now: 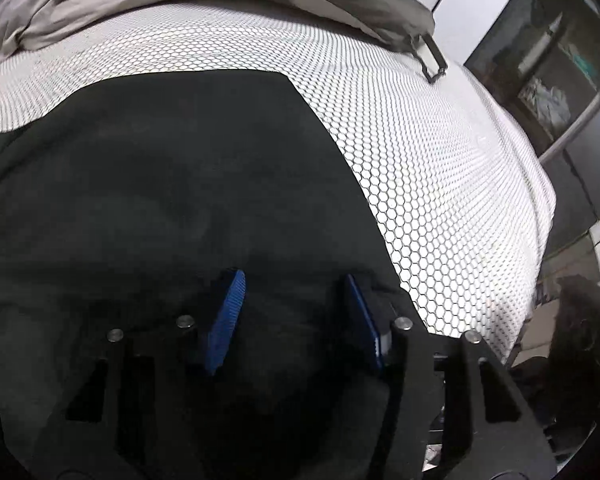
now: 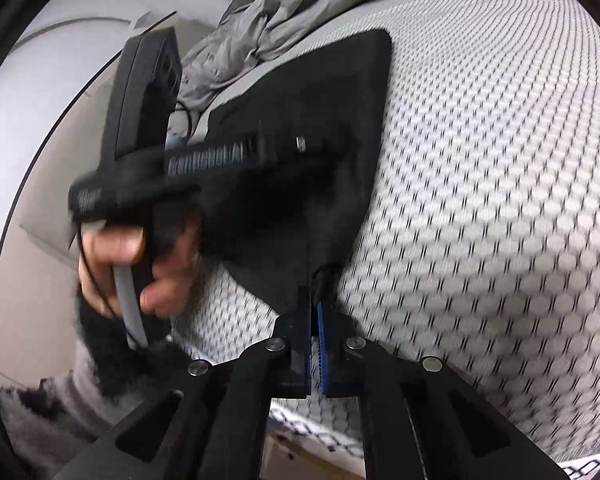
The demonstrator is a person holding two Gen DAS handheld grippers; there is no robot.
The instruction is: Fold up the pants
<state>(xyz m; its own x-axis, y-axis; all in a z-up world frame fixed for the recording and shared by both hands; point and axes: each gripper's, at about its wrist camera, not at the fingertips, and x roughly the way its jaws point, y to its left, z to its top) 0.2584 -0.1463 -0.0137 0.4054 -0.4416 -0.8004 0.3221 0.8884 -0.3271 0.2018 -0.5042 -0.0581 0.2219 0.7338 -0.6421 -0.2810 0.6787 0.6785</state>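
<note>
Left wrist view: the left gripper (image 1: 296,312) hangs over the black fabric pants (image 1: 160,184), its blue ribbed pads (image 1: 226,320) standing apart at a middling gap; dark cloth lies beneath and between them, but neither pad visibly presses on it. The pants lie spread flat on a white bed cover with a black honeycomb pattern (image 1: 440,160), reaching ahead of the tongs and off to their left. Beyond the pants, at the far edge of the cover, a crumpled grey quilted blanket (image 1: 100,4). Right wrist view: the right gripper (image 2: 315,312) has its jaws brought together, pads pinched on a corner of the pants (image 2: 300,92) right at the fingertips; the garment runs away from the tongs, forward and left across the cover (image 2: 500,160). Left of these tongs, a bare hand (image 2: 128,268) grasps the handle of the other gripper (image 2: 300,144), which reaches over the pants. Frame blurred.
</note>
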